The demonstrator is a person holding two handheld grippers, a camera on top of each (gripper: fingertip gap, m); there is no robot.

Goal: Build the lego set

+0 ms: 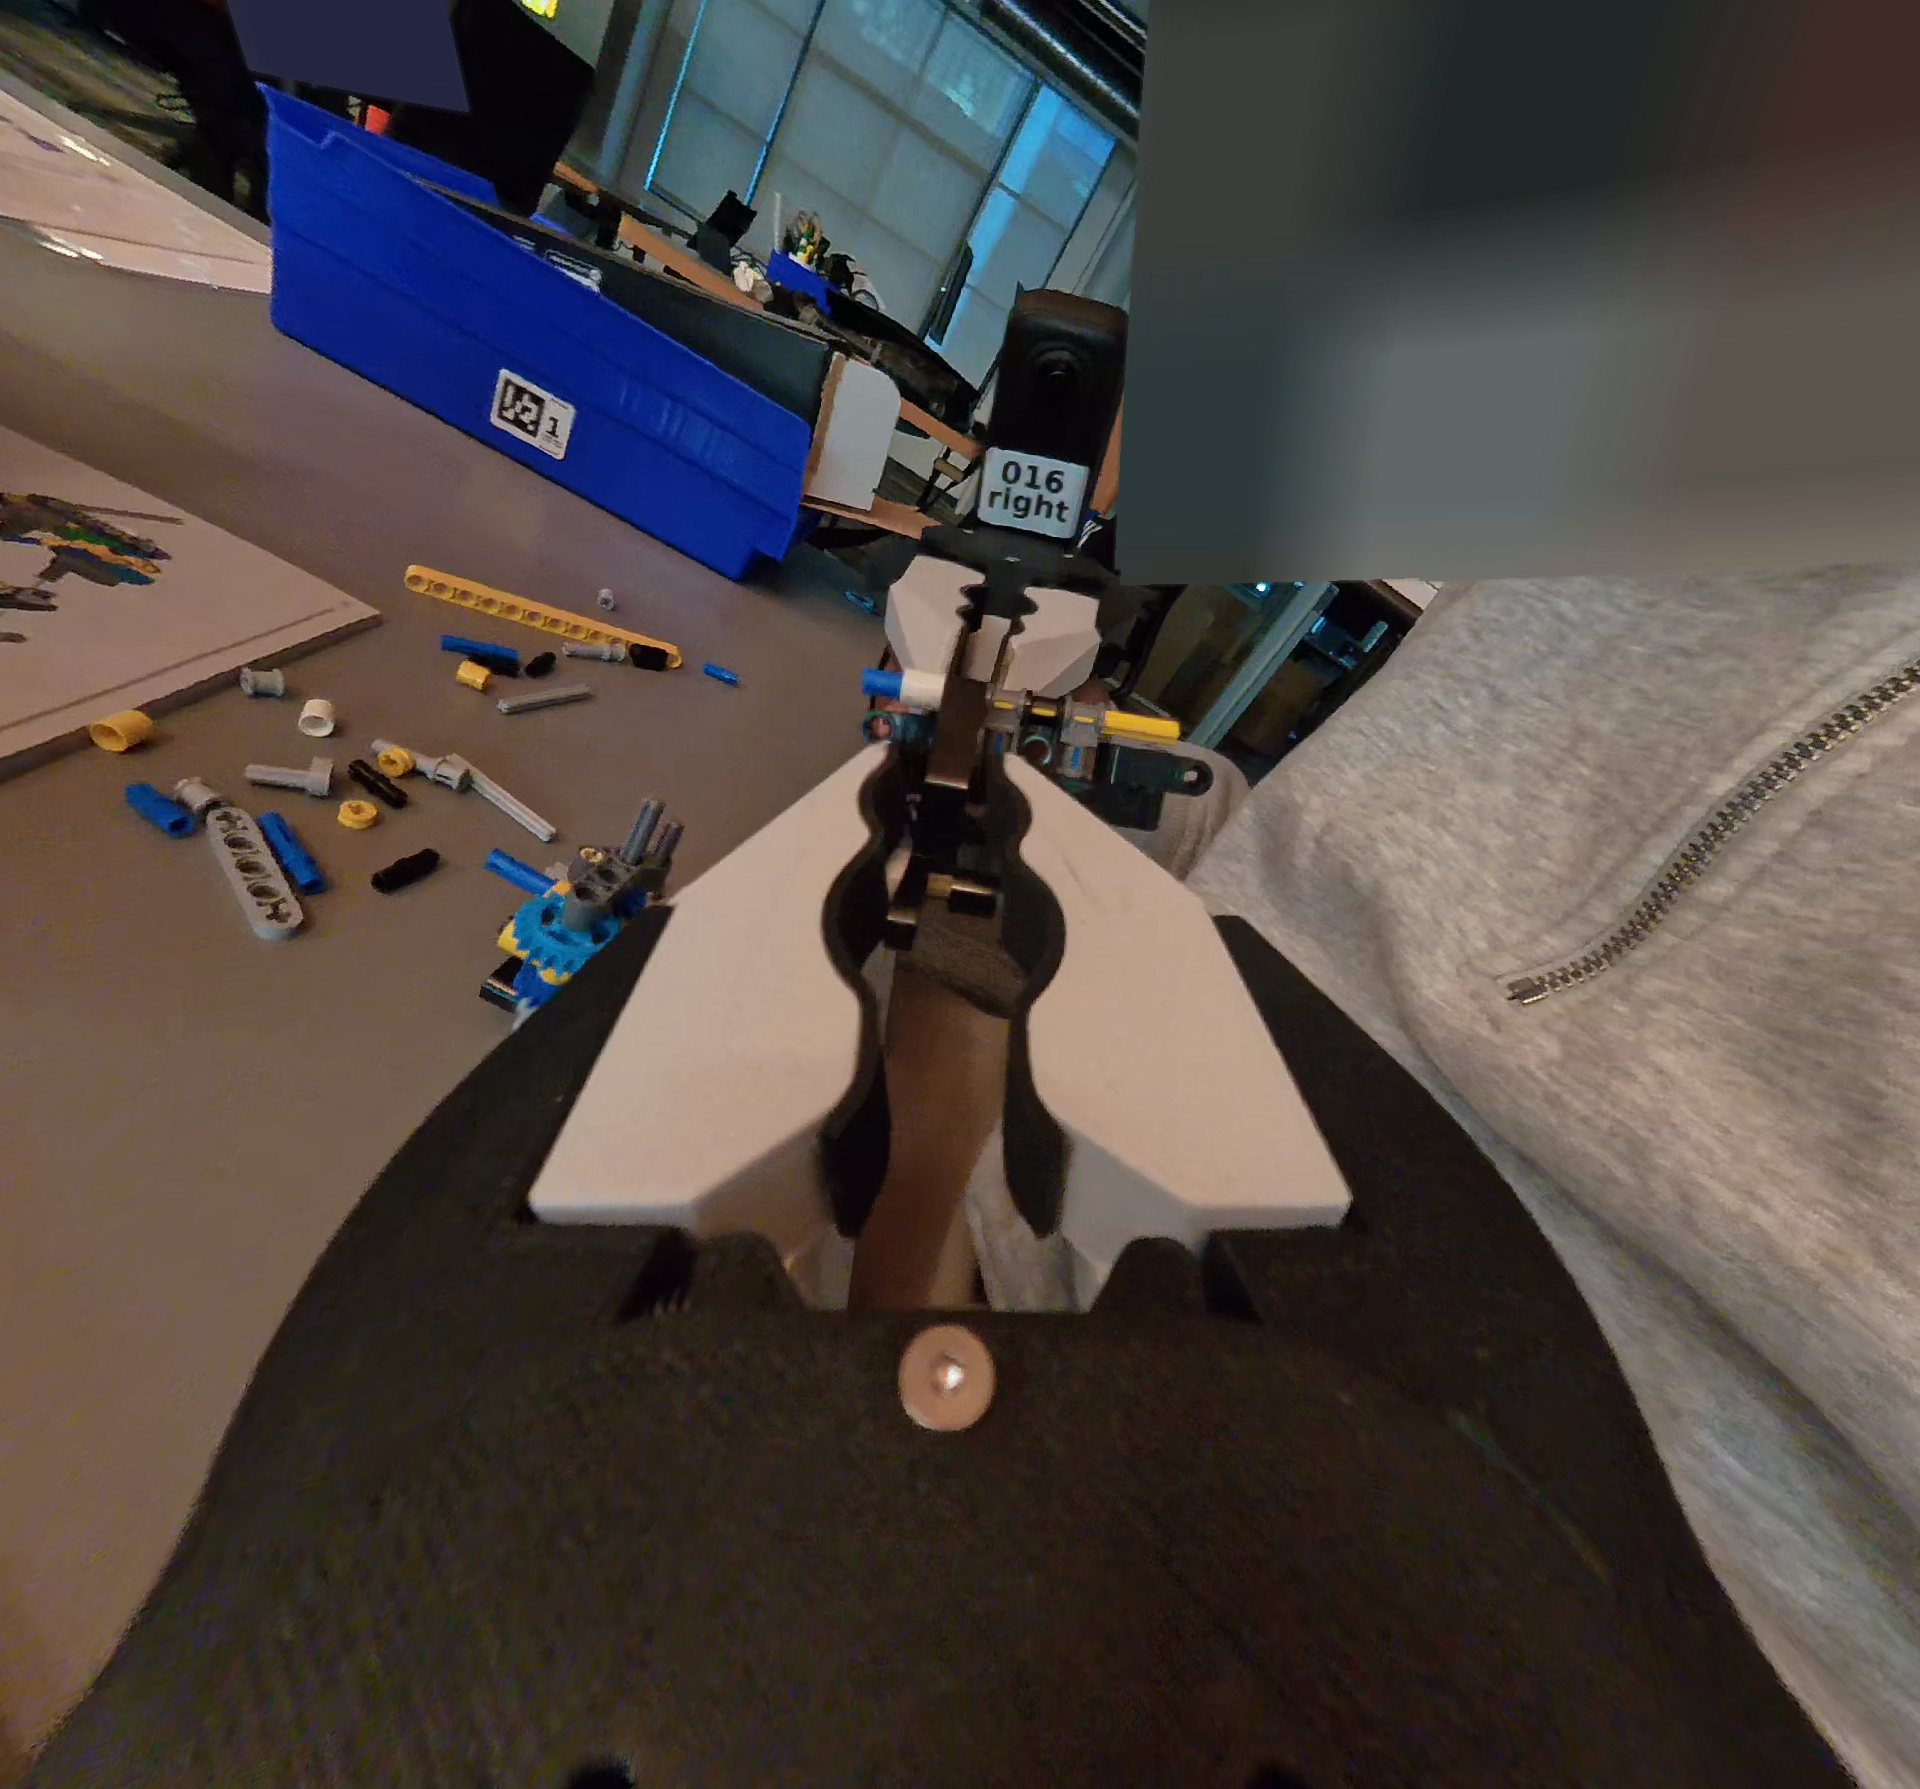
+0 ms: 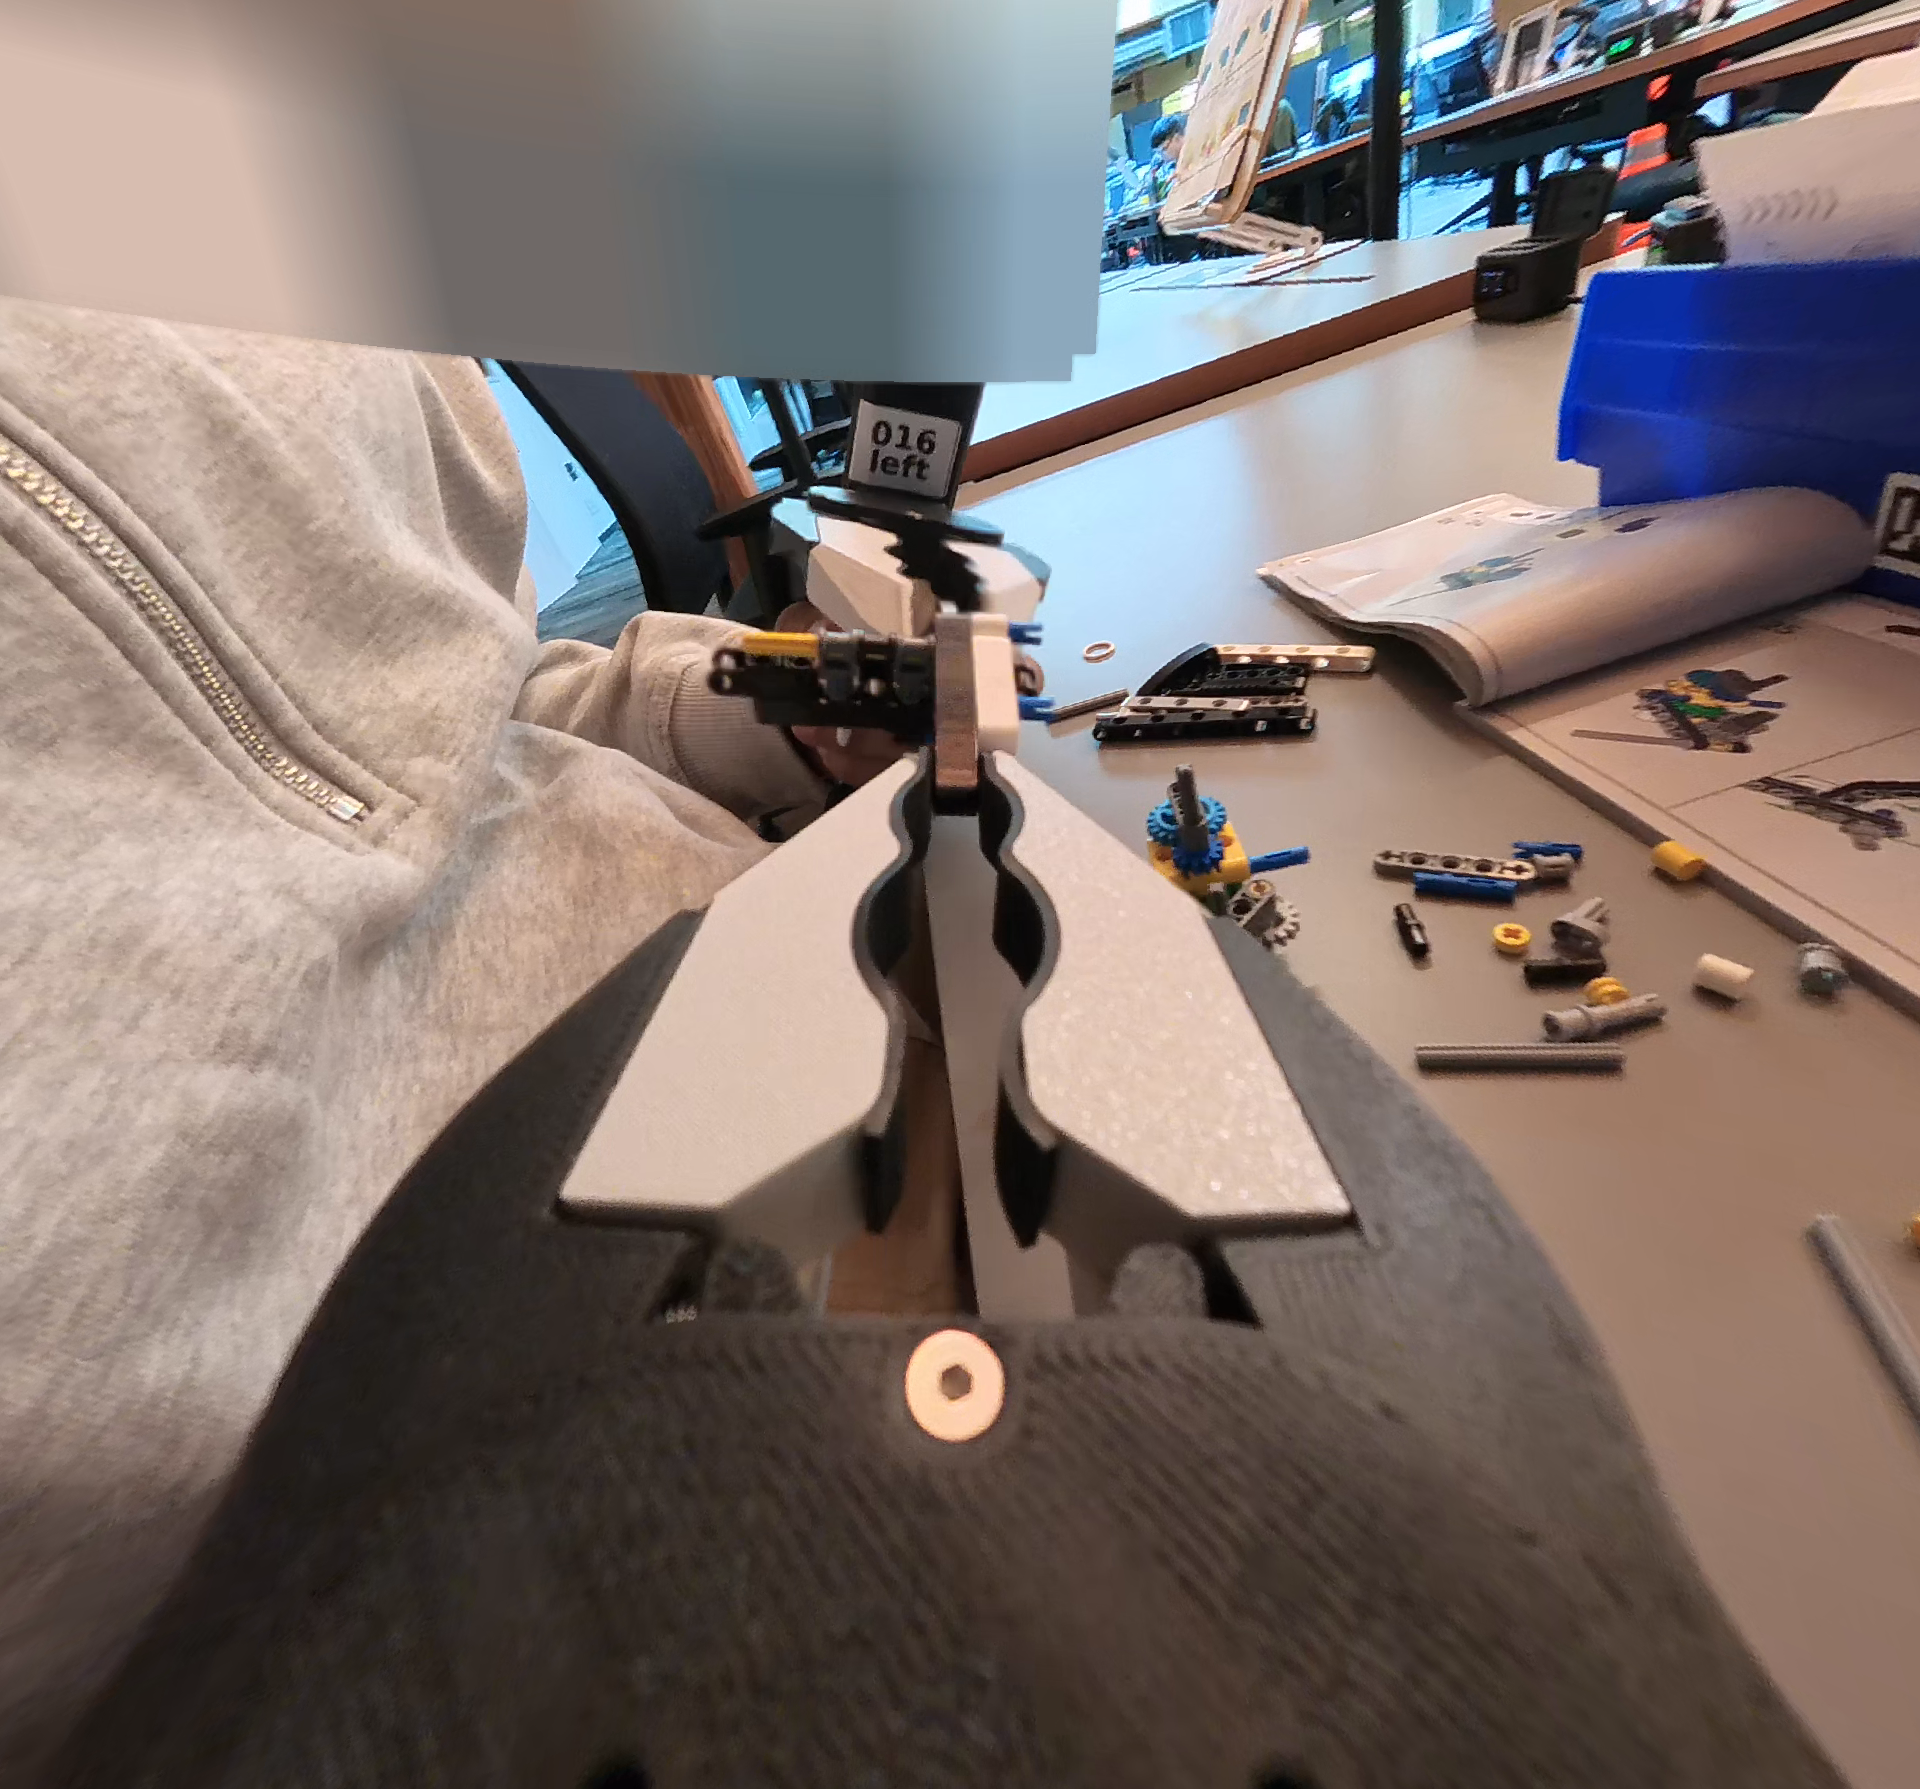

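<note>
Both grippers meet in the air off the tabletop's (image 2: 1299,451) near edge, in front of a grey zip jacket (image 1: 1662,908). The left gripper (image 1: 951,789) and right gripper (image 2: 956,783) are each closed on the lego assembly (image 2: 831,679), its long axis crosswise between them, yellow axle end toward the jacket. Loose pieces (image 1: 312,804) lie scattered mid-table beside the instruction booklet (image 2: 1558,596) and blue bin (image 1: 520,357).

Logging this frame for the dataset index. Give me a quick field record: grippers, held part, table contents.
left gripper: shut on a black lego assembly with a yellow axle, held in the air
right gripper: shut on a flat grey and white piece, pressed up against the same assembly
gear sub-build: blue gear on a yellow base, standing on the table, untouched
loose parts: long yellow beam, grey beam, pins and axles scattered
instruction booklet: open on the table
blue bin: behind the parts
person: grey zip hoodie
</note>
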